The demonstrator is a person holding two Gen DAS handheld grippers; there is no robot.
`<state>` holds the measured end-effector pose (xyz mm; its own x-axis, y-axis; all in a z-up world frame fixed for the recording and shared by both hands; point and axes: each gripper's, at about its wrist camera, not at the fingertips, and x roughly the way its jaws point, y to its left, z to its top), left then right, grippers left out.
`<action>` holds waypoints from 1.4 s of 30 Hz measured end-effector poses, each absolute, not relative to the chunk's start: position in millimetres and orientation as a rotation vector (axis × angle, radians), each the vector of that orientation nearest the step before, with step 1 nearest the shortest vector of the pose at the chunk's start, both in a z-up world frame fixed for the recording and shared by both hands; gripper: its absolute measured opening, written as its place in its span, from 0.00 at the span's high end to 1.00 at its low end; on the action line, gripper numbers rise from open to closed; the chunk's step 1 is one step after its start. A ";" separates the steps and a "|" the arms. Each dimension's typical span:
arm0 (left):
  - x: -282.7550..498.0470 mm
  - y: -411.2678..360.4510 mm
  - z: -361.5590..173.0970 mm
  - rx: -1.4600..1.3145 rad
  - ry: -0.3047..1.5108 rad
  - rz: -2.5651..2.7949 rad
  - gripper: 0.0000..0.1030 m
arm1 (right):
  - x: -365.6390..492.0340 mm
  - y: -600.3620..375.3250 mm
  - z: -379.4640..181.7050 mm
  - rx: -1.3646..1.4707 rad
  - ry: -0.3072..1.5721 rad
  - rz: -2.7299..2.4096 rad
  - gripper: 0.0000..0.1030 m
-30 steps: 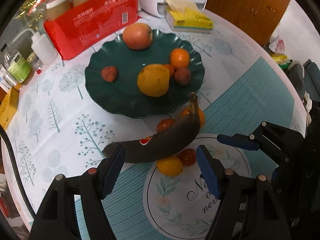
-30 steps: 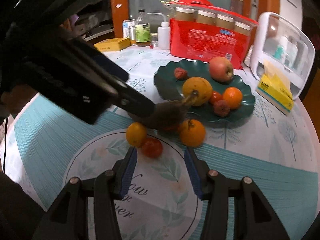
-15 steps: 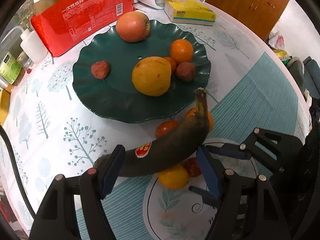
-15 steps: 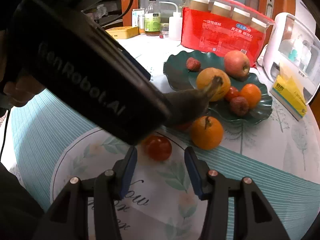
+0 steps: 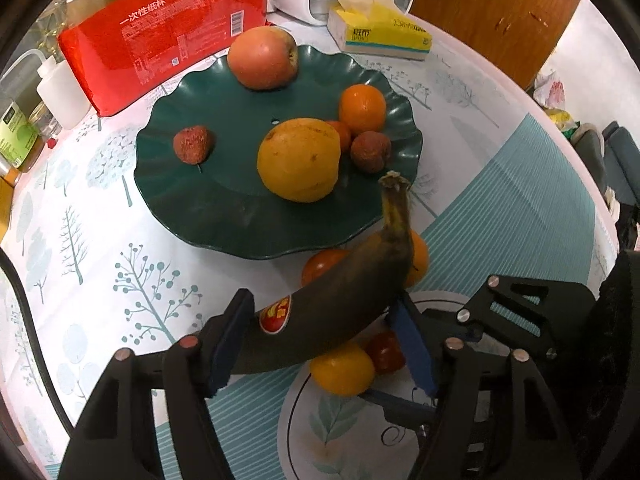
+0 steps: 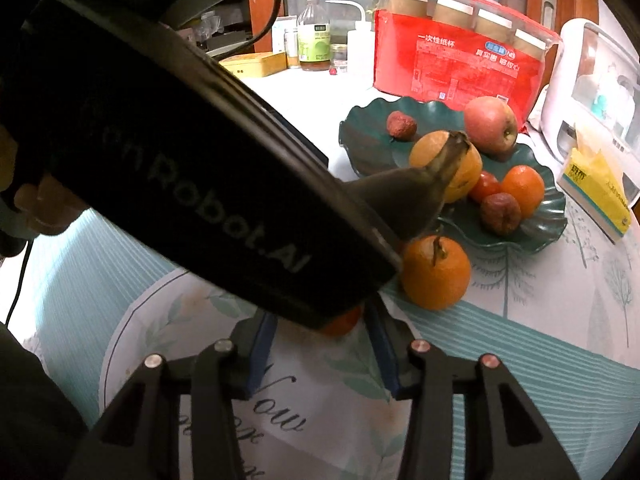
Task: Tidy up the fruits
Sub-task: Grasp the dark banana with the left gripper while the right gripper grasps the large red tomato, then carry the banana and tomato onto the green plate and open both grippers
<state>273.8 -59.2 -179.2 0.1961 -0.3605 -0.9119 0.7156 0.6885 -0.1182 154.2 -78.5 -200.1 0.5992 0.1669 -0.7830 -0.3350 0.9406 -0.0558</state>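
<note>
The table point(image 5: 500, 216), under its tree-printed cloth and teal mat, carried everything, with a red pack of paper cups point(image 5: 168, 28) along its far edge. Toward that far side sat the scalloped green plate point(image 5: 224, 216), already holding an apple point(image 5: 262, 58) at its far rim, a big yellow citrus point(image 5: 298, 160) in the middle, a small orange point(image 5: 362, 108) and two dried-looking lychees. The left gripper point(image 5: 320, 340) had its blue pads clamped on a darkened banana point(image 5: 340, 300), held off the table just short of the plate's near rim, stem pointing up toward the dish. So the step in hand looked like carrying the banana to the plate. The right gripper point(image 6: 320, 348) hovered low over the mat with its jaws apart, straddling a small red-orange fruit point(image 6: 340, 322) mostly hidden beneath the other tool. Loose on the mat near the plate's near edge lay an orange point(image 6: 436, 272) and a few smaller fruits. Next, I'd judge, the banana needed carrying forward over the rim and setting down in the bare left part of the dish, clear of the citrus.
</note>
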 end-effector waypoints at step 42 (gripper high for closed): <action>283.7 -11.5 -124.6 0.026 0.891 -0.685 0.72 | 146.0 -115.9 -147.2 -0.040 0.772 0.206 0.74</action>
<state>283.7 -11.5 -124.6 0.4325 -0.5391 -0.7227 0.5601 0.7888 -0.2531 146.0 -115.9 -147.2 0.6973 0.1696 -0.6964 -0.1990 0.9792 0.0392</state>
